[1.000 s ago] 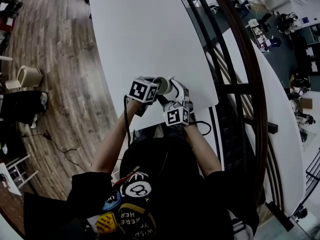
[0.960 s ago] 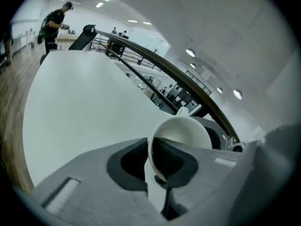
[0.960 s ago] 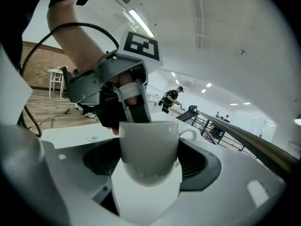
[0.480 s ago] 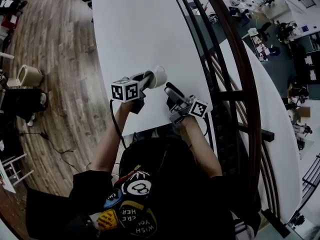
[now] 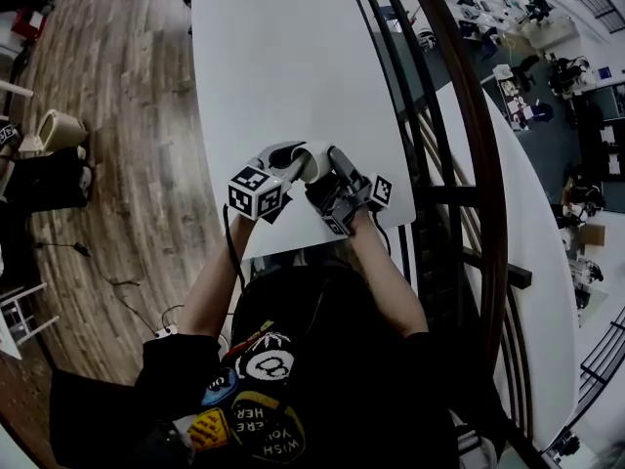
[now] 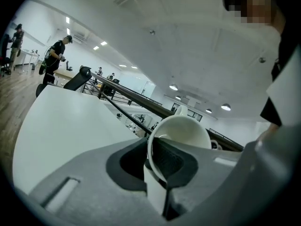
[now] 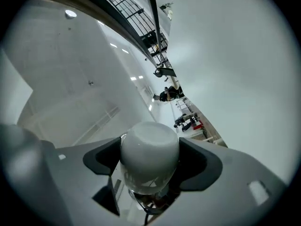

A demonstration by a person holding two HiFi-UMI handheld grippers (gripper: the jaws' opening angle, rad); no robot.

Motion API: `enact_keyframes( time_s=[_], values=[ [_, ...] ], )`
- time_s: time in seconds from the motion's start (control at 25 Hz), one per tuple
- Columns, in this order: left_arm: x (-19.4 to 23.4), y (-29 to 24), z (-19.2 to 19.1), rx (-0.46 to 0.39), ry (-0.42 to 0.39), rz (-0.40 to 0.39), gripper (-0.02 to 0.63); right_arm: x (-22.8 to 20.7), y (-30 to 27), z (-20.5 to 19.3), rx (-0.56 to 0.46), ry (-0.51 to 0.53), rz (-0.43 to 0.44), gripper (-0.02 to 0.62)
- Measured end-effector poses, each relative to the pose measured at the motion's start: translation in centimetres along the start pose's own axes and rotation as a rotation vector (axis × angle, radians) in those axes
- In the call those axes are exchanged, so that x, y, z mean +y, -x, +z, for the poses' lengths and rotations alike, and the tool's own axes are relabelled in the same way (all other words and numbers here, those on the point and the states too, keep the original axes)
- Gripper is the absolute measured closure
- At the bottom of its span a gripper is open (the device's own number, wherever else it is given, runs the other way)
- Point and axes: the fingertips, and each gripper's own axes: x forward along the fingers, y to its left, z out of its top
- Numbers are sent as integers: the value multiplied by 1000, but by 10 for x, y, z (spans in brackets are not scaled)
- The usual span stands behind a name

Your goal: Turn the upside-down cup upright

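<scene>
Cup (image 5: 312,153) gripped by left gripper (image 6: 153,166) and right gripper (image 7: 149,160).

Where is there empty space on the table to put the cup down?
The white table is bare beyond the cup, between the wooden floor side and the dark railing. It's crowded only at the near edge, where the left hand-held gripper and right hand-held gripper hold the cup.
</scene>
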Motion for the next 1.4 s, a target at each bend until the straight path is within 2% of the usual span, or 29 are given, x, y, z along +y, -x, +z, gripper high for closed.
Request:
enact_keyframes(
  time_s=[0.08, 0.12, 0.16, 0.28, 0.36, 0.44, 0.52, 0.6, 0.68, 0.84, 0.92, 1.08, 1.16, 1.2, 1.32, 1.36, 1.4],
  values=[
    [6, 3, -10, 32, -29, 20, 565, -7, 4, 3, 8, 127, -85, 215],
    [9, 6, -16, 55, -36, 33, 533, -10, 9, 9, 7, 225, -142, 215],
    [13, 10, -23, 81, -32, 48, 506, -13, 16, 17, 6, 333, -200, 215],
    [29, 27, -58, 172, 13, 124, 505, -28, 37, 48, 47, 725, -433, 215],
    [35, 42, -79, 209, 37, 188, 505, -49, 47, 68, 145, 1031, -644, 215],
    [36, 60, -90, 209, 43, 238, 506, -72, 51, 81, 284, 1345, -828, 215],
    [33, 73, -96, 204, 50, 268, 506, -91, 52, 87, 414, 1614, -943, 215],
    [27, 79, -103, 204, 66, 278, 506, -108, 53, 87, 503, 1751, -986, 215],
    [18, 81, -107, 199, 87, 262, 509, -122, 55, 86, 548, 1786, -992, 215],
    [-1, 72, -117, 216, 93, 187, 532, -124, 53, 83, 558, 1896, -954, 212],
    [-6, 67, -119, 220, 90, 177, 532, -123, 53, 81, 552, 1875, -934, 213],
    [-14, 60, -116, 214, 83, 159, 532, -113, 76, 75, 484, 1765, -937, 217],
    [-14, 60, -111, 206, 68, 159, 532, -99, 85, 72, 456, 1758, -934, 270],
    [-14, 60, -107, 195, 60, 167, 532, -90, 89, 70, 433, 1753, -928, 323],
    [-16, 71, -94, 145, 31, 219, 538, -55, 106, 56, 327, 1706, -922, 555],
    [-18, 76, -89, 127, 19, 243, 562, -44, 113, 50, 298, 1680, -919, 597],
    [-20, 79, -83, 107, 8, 266, 588, -33, 118, 44, 279, 1649, -911, 597]
  ],
)
